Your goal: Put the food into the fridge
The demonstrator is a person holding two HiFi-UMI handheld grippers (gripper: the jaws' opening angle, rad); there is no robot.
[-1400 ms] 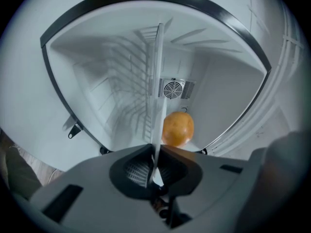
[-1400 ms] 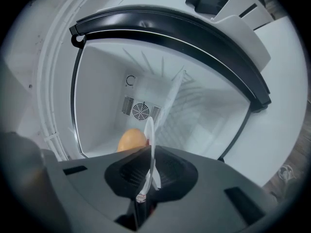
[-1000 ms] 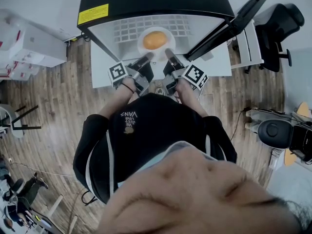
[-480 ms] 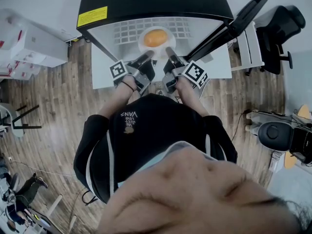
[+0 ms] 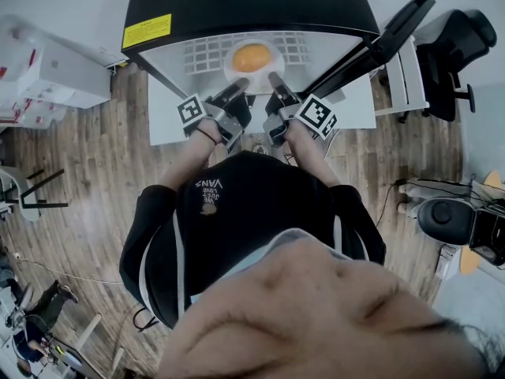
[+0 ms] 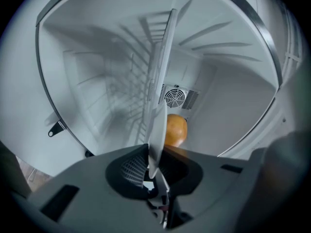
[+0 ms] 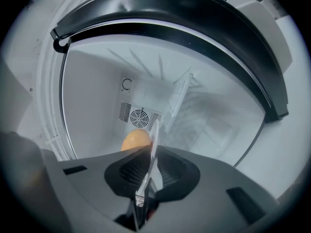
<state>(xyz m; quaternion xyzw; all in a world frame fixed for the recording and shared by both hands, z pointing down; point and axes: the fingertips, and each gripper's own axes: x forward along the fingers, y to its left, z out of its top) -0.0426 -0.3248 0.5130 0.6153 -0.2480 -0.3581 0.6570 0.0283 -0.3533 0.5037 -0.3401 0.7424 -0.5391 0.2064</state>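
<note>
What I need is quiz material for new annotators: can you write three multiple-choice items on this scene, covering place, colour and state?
1. Where is the orange? A. On the floor. B. On the plate, within the open fridge. C. On a chair.
2. What colour is the plate? A. Blue. B. Black. C. White.
3. How do the left gripper and right gripper stand? A. Both shut on the plate's rim. B. Both open, empty. C. Only the left grips.
1 B: the head view shows it on the plate in the fridge's opening.
2 C: every view shows it white.
3 A: each gripper view shows the rim clamped between the jaws; the right jaws have just opened a touch, the rim between them.
</note>
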